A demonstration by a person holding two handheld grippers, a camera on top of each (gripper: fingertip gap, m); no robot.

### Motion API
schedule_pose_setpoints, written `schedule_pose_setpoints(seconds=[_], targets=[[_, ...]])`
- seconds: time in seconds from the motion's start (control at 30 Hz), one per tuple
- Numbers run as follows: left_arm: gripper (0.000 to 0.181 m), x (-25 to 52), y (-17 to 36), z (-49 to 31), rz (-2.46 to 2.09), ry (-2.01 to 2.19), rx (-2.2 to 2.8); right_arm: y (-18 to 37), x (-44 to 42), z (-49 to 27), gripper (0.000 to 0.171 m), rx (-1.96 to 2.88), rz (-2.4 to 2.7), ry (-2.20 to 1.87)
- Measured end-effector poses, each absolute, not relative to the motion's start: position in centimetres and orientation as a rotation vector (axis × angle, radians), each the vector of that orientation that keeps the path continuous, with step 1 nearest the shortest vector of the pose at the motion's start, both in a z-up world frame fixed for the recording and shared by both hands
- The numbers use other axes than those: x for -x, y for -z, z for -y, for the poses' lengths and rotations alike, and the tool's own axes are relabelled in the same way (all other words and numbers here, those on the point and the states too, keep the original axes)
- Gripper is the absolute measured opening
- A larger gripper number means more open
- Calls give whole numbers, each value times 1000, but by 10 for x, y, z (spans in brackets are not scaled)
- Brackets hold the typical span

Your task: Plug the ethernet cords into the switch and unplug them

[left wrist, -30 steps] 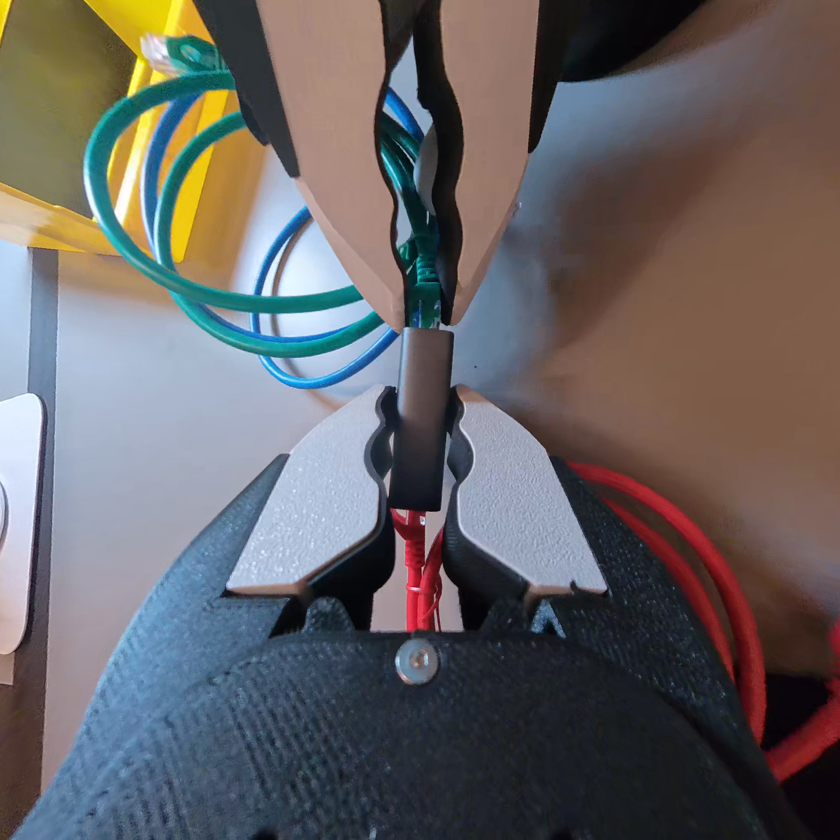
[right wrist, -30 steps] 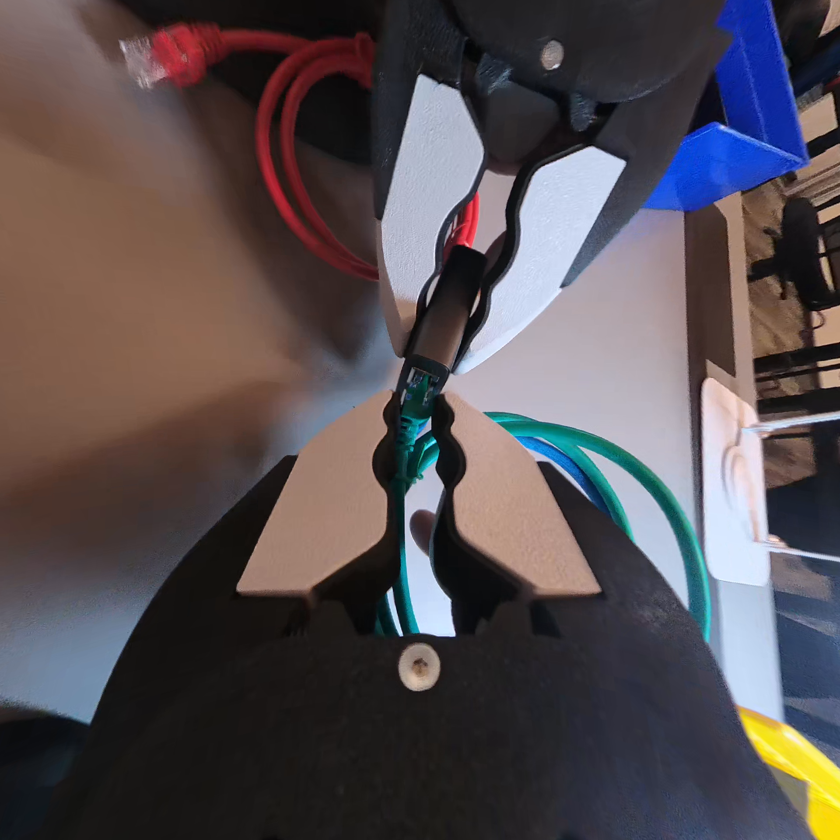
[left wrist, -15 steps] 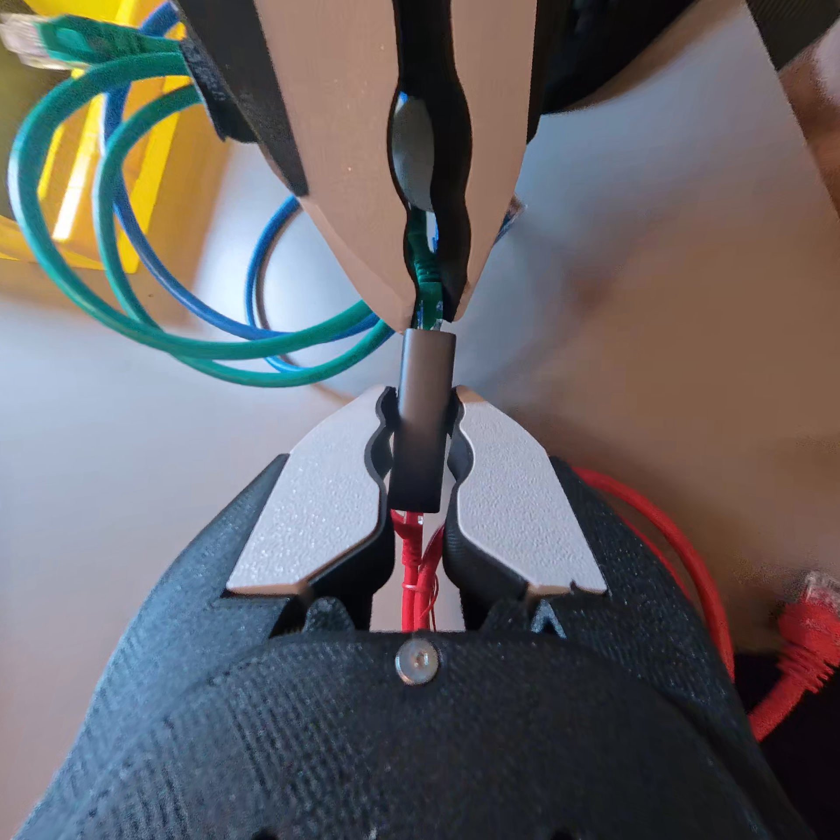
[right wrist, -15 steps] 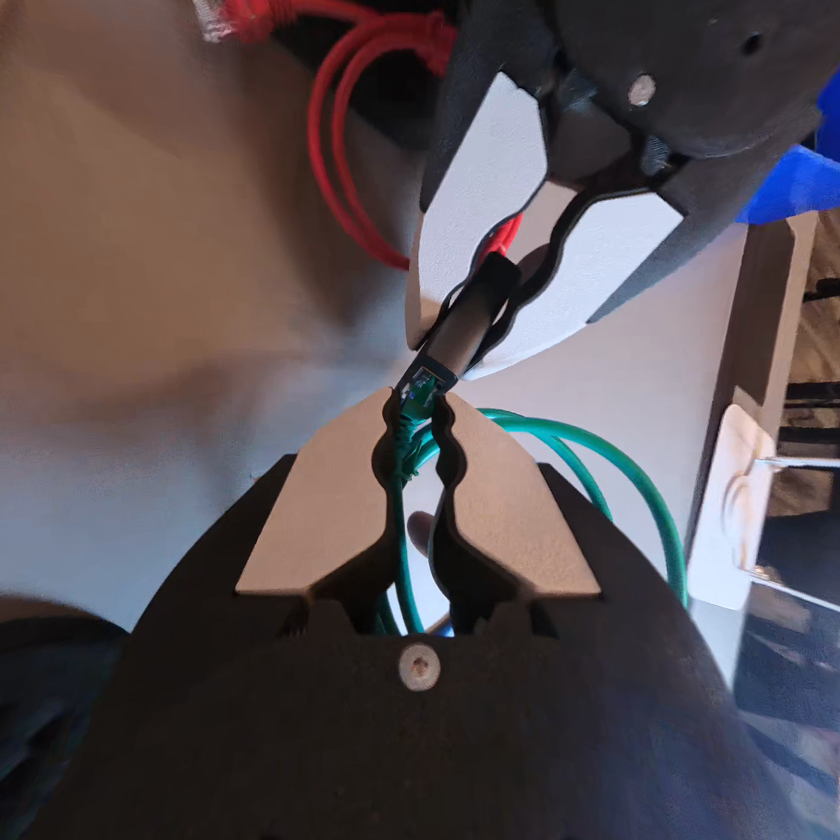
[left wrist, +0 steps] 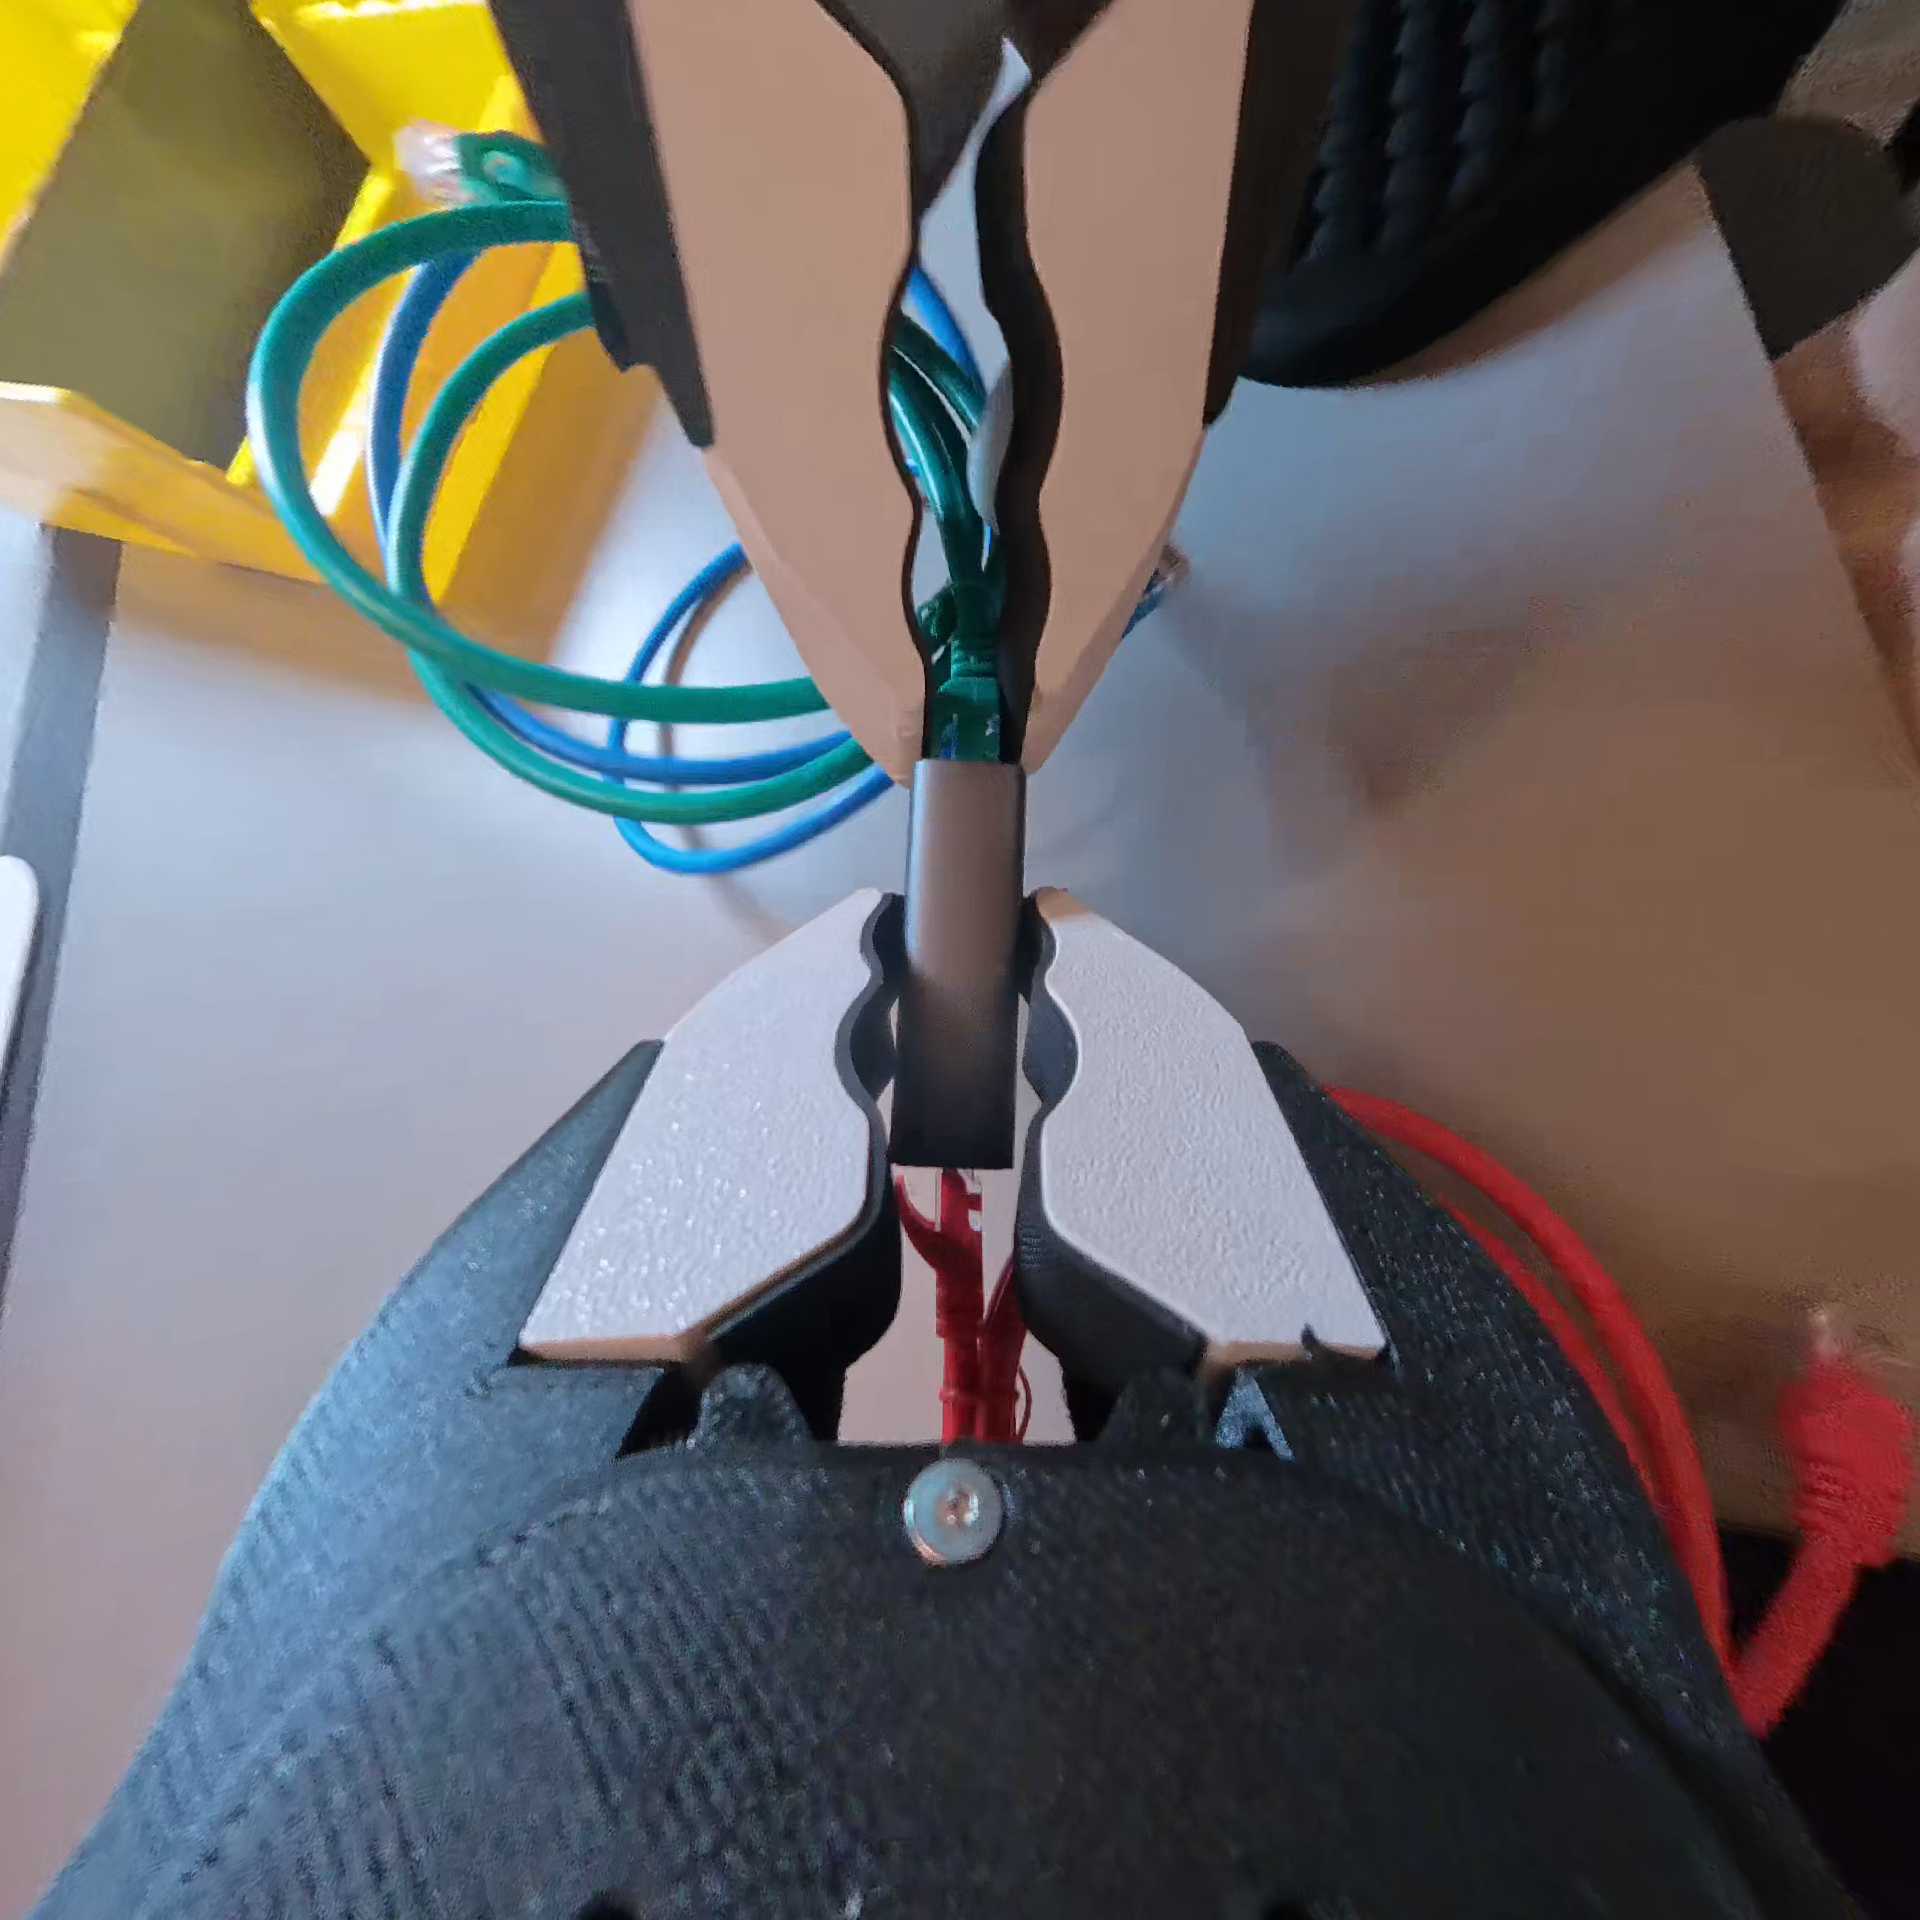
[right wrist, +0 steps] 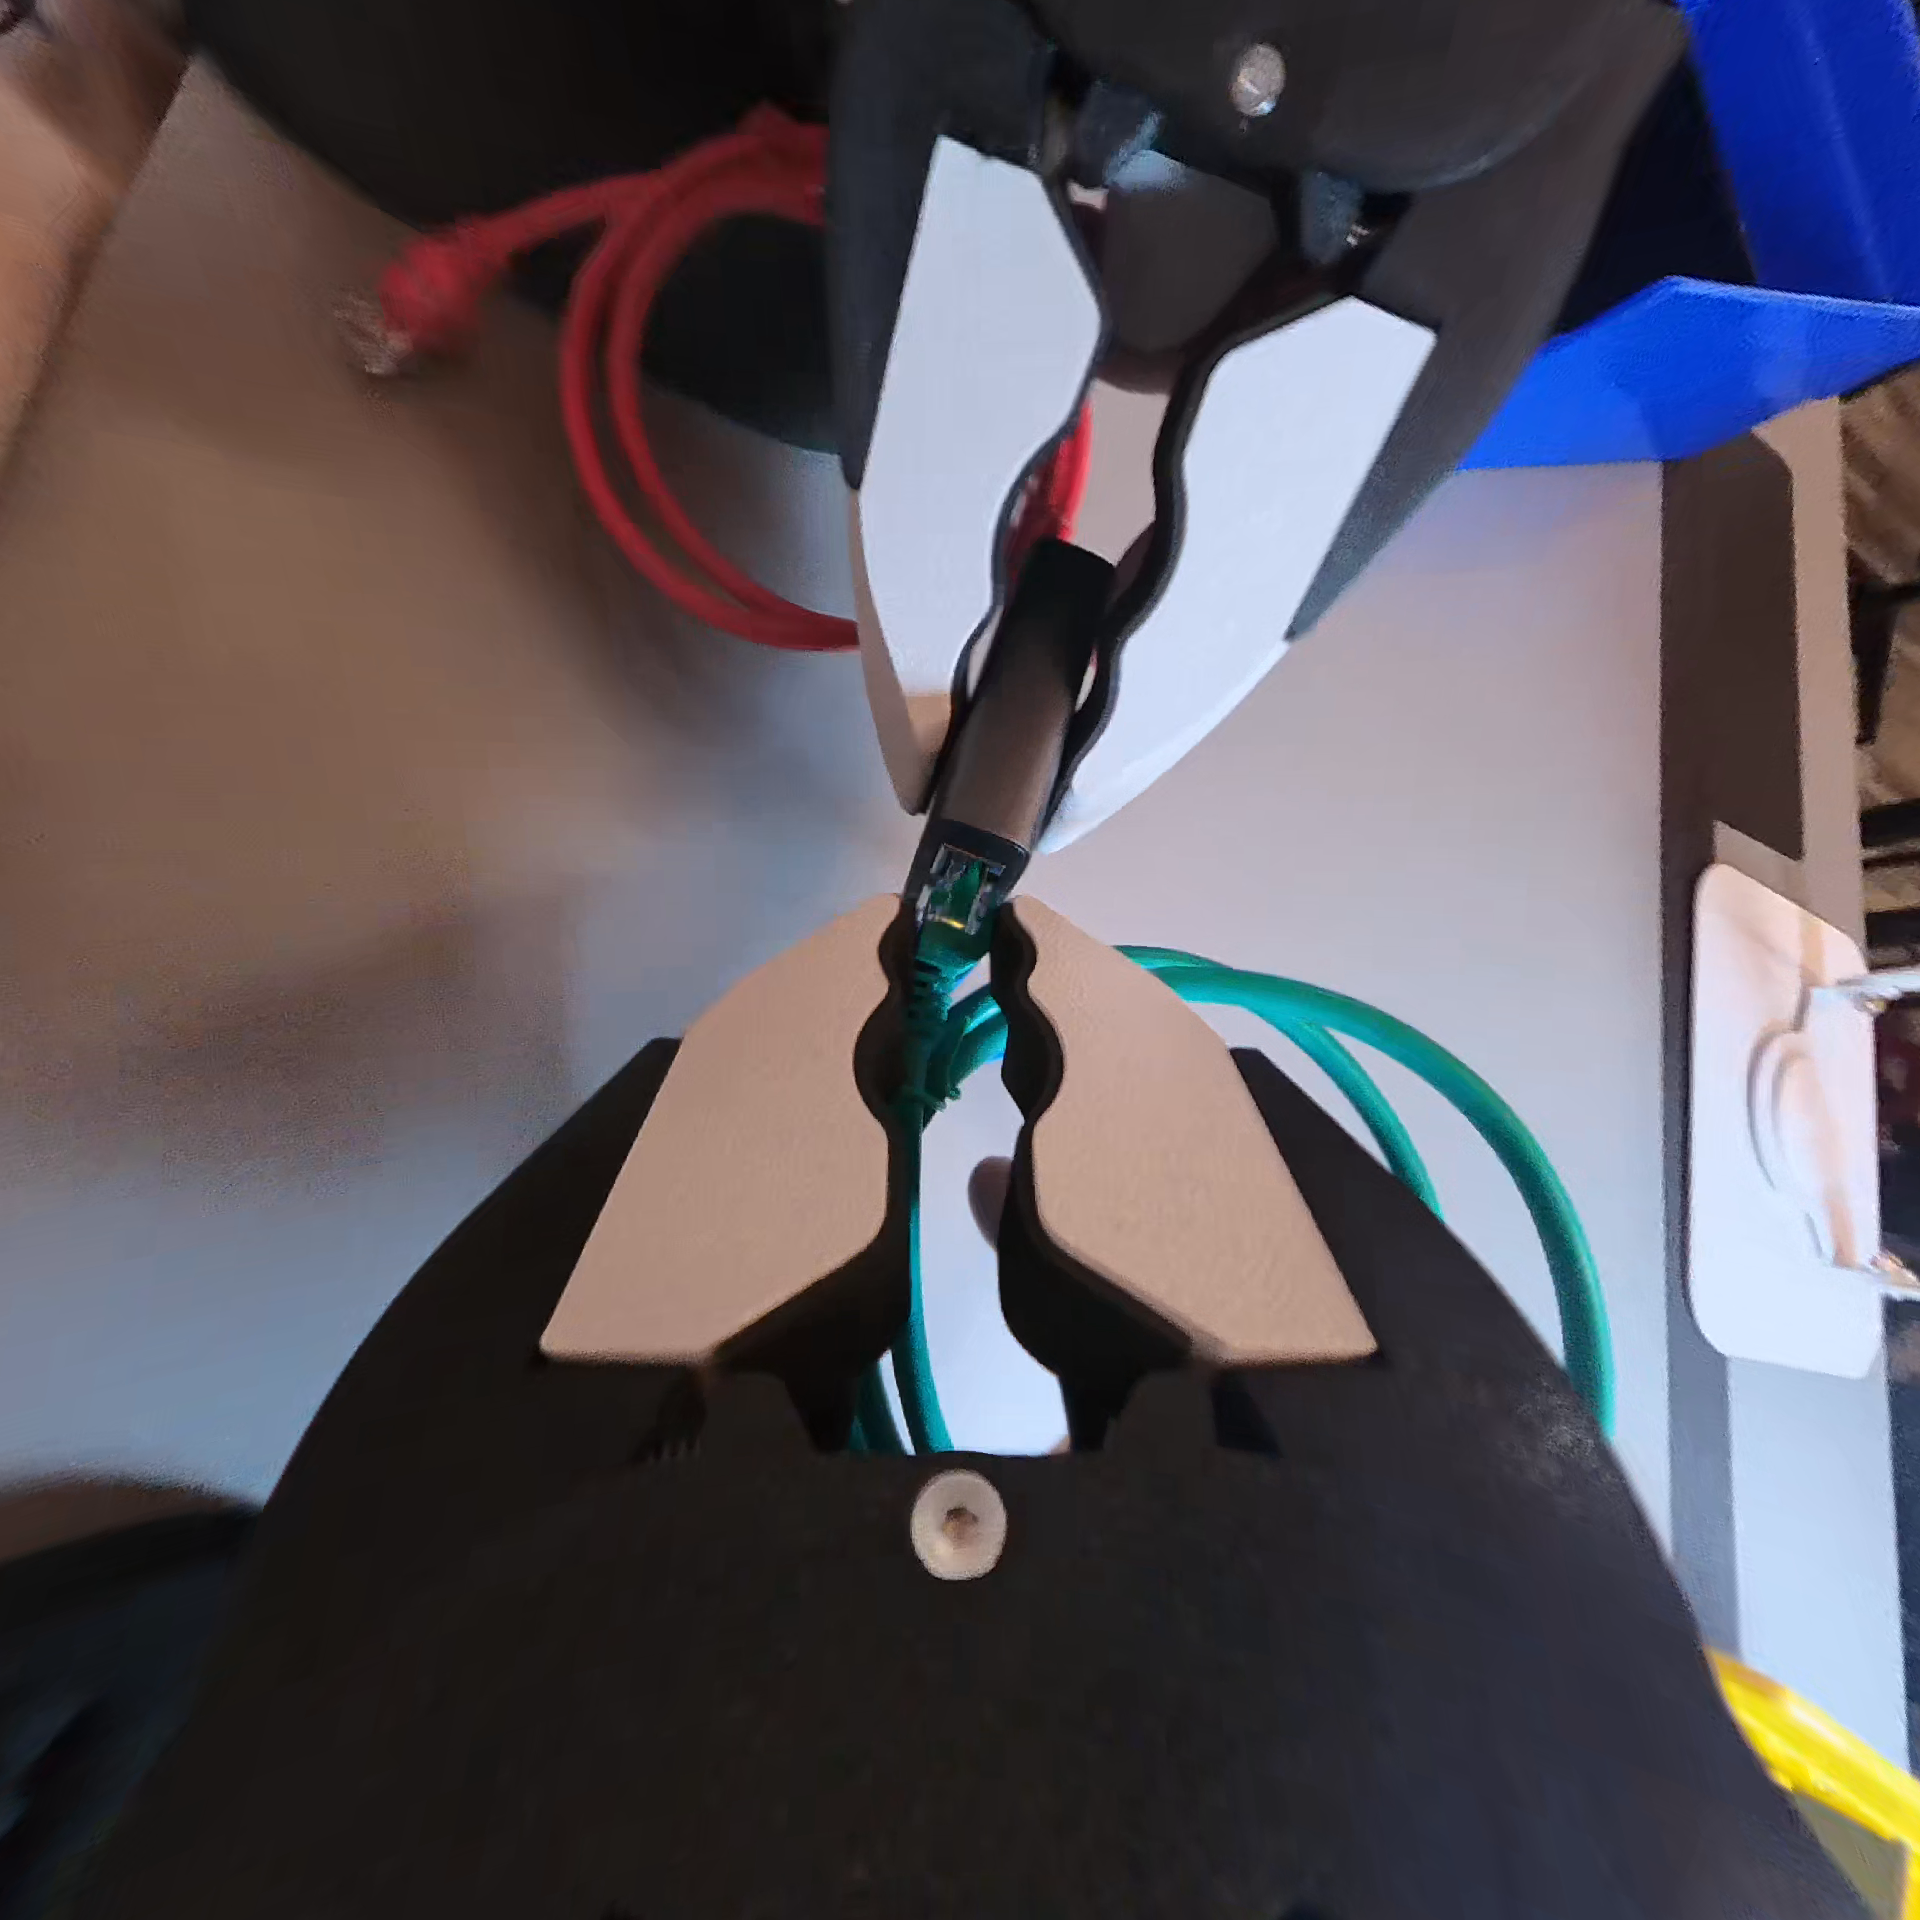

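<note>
My left gripper [left wrist: 961, 904], with white fingers, is shut on a small black switch [left wrist: 961, 977] and holds it above the table. A red cord [left wrist: 961, 1247] runs out of the switch's near end. My right gripper [left wrist: 966, 743], with tan fingers, is shut on the green cord's plug [left wrist: 966, 707]. In the right wrist view, the right gripper [right wrist: 951, 909] holds the green plug [right wrist: 961, 894] with its clear tip in the port of the switch [right wrist: 1023, 707]. The left gripper [right wrist: 987, 821] faces it from above.
Green cord loops [left wrist: 520, 665] and a blue cord [left wrist: 707, 842] hang over the white table. A yellow bin [left wrist: 312, 260] stands at the back left. A loose red plug [left wrist: 1849, 1455] hangs at the right. A blue bin [right wrist: 1714, 364] and a white wall plate [right wrist: 1787, 1122] show at the right.
Both grippers keep their grips. The joined pair has swung over the table, so the background has shifted. The right gripper's tips now sit closer to the switch's end.
</note>
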State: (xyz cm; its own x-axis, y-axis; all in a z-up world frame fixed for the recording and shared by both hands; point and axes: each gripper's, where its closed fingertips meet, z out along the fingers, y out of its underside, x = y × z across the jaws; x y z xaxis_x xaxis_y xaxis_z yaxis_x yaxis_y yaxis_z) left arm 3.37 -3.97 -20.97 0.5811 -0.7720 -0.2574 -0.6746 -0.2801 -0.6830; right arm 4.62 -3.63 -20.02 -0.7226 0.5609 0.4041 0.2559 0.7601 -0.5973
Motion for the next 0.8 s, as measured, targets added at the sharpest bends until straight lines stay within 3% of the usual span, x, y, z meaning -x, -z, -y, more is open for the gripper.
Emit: schedule_pose_setpoints(seconds=[0.03, 0.33, 0.57, 0.63, 0.8], targets=[[22, -31, 208, 38, -1131, 144, 2020, 200, -42, 34, 14, 621, 2332, -680], [21, -28, 201, 39, -1252, -60, 1926, 194, -37, 36, 12, 518, 2194, -591], [22, -42, 209, 45, -1424, -51, 1835, 197, -58, 47, 13, 194, 2404, -361], [22, 1, 217, 30, -1367, -289, 1918, 202, -82, 61, 12, 152, 2546, -463], [21, -11, 183, 52, -1234, -121, 1872, 177, -79, 13, 13, 470, 2369, -493]])
